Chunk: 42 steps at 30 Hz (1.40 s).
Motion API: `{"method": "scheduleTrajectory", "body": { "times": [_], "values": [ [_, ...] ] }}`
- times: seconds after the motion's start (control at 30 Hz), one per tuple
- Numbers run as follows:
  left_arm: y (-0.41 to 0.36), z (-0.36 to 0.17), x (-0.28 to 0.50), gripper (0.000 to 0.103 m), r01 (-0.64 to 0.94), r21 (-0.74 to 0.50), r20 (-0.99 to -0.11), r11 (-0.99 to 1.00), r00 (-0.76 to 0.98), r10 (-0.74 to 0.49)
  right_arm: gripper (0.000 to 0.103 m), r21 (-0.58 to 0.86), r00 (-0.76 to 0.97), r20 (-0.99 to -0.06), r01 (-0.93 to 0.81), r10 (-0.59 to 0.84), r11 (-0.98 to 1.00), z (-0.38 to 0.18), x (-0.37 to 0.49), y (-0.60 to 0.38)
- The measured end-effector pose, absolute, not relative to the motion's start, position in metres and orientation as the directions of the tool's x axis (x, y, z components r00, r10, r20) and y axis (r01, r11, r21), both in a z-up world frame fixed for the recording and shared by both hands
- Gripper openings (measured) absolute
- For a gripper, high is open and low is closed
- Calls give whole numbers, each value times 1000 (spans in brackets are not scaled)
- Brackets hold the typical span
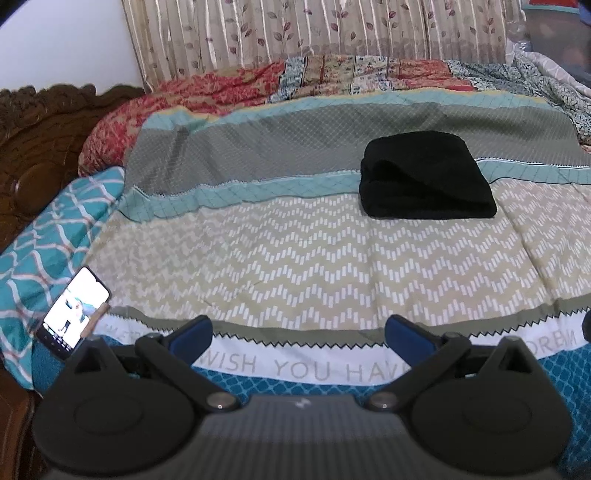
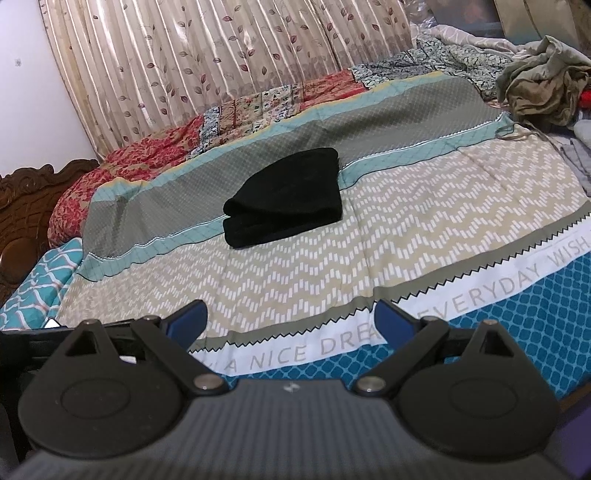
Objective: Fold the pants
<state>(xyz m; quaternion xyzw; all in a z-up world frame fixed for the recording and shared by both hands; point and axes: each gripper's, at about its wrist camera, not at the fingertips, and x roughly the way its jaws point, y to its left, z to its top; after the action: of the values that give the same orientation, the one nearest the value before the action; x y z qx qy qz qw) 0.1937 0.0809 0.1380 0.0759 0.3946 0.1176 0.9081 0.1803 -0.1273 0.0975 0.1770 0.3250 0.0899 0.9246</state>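
Your left gripper (image 1: 299,338) has its two blue-padded fingers (image 1: 192,334) spread wide, with nothing between them; it hangs over the near edge of the bed, above the white band of the patterned bedspread (image 1: 295,266) printed with grey lettering. Your right gripper (image 2: 291,319) is spread just as wide and holds nothing either, its fingers over the same lettered band further along the edge.

Ahead of both, well apart from either set of fingers, lie the black fabric pants (image 1: 426,175), folded into a thick compact rectangle. They rest on the bedspread across the line where the beige zigzag panel meets the teal stripe and the grey diamond panel. From the right wrist view the pants (image 2: 286,197) show their stacked folded layers along the near-left side.

To the left, a lit smartphone (image 1: 74,312) leans propped against a teal-and-white lattice pillow (image 1: 48,236), beside a carved dark wooden headboard (image 1: 33,147). Beyond the bedspread a red and floral patchwork quilt (image 1: 229,86) is bunched below a beige leaf-print pleated curtain (image 1: 295,29). At far right sits a crumpled heap of olive-tan clothing (image 2: 543,81).
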Motion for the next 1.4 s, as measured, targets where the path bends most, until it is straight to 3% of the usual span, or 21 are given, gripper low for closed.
{"method": "scheduleTrajectory", "body": {
  "times": [1.4],
  "values": [
    [71,140,192,103,-88,198,-784,976,584,212,98,389,787,-549,-57,281,919,106,174,-128]
  ]
}}
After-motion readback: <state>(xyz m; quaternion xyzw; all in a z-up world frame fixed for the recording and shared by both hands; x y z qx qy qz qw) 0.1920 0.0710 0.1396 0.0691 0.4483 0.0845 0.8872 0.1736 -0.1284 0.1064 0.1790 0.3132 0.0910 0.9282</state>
